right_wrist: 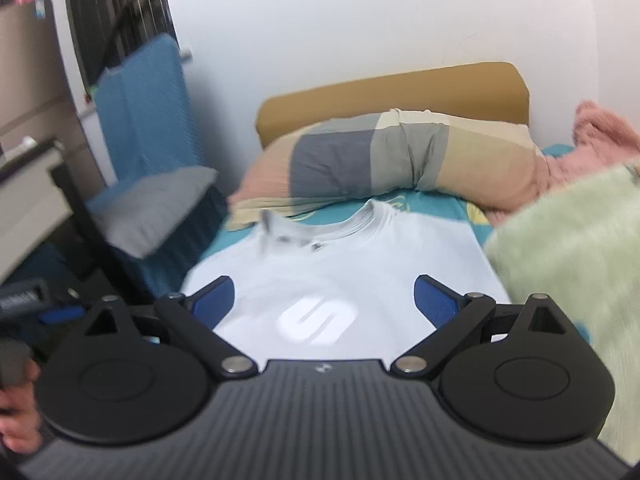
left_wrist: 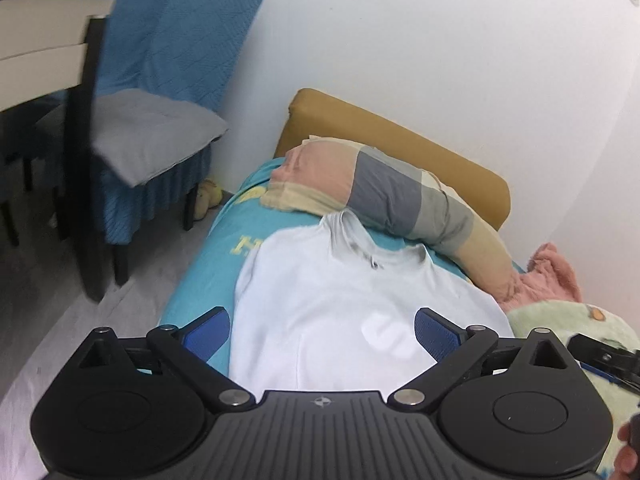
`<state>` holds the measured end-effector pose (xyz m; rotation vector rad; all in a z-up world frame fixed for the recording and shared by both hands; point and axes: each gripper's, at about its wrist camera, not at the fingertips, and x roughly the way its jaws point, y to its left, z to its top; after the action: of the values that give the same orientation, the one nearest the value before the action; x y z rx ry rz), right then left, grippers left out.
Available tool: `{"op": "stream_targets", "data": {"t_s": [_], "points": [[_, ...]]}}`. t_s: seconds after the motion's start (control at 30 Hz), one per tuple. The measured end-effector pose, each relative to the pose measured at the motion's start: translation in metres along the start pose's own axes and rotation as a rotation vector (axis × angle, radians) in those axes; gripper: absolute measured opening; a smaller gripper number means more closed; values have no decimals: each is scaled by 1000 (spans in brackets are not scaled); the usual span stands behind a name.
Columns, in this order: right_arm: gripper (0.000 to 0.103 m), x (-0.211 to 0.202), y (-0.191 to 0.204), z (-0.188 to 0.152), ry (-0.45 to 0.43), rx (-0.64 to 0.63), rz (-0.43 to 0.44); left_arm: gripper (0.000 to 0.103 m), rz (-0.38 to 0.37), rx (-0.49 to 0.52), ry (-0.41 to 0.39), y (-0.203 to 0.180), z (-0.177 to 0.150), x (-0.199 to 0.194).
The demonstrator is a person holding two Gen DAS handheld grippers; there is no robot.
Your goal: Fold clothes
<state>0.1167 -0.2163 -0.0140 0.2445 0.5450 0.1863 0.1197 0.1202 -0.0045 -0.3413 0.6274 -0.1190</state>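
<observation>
A pale blue T-shirt (left_wrist: 320, 300) with a white logo (left_wrist: 386, 334) lies flat on the teal bed sheet (left_wrist: 200, 272), collar toward the pillow. The same T-shirt (right_wrist: 340, 268) fills the middle of the right wrist view, its logo (right_wrist: 316, 320) near my fingers. My left gripper (left_wrist: 322, 332) hovers above the shirt's lower part, open, blue pads wide apart with nothing between them. My right gripper (right_wrist: 324, 300) is also open above the shirt and holds nothing. The other gripper's black body (left_wrist: 604, 356) shows at the right edge of the left wrist view.
A patchwork pillow (left_wrist: 392, 196) and mustard headboard (left_wrist: 400, 136) lie beyond the collar. A pink fuzzy garment (right_wrist: 600, 136) and a pale green blanket (right_wrist: 572, 260) crowd the right side. A blue-covered chair (left_wrist: 160, 100) with a grey cushion and a table (left_wrist: 40, 60) stand left of the bed.
</observation>
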Motion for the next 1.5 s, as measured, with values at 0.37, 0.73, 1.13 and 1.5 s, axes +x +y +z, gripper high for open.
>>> {"op": "stream_targets", "data": {"t_s": [0.37, 0.73, 1.13, 1.5], "points": [[98, -109, 5, -57, -45, 54, 22, 97, 23, -67, 30, -4, -40, -12], [98, -102, -8, -65, -81, 85, 24, 97, 106, -84, 42, 2, -47, 78], [98, -66, -44, -65, -59, 177, -25, 94, 120, -202, -20, 21, -27, 176], [98, -24, -85, -78, 24, 365, -72, 61, 198, -245, -65, 21, -16, 231]]}}
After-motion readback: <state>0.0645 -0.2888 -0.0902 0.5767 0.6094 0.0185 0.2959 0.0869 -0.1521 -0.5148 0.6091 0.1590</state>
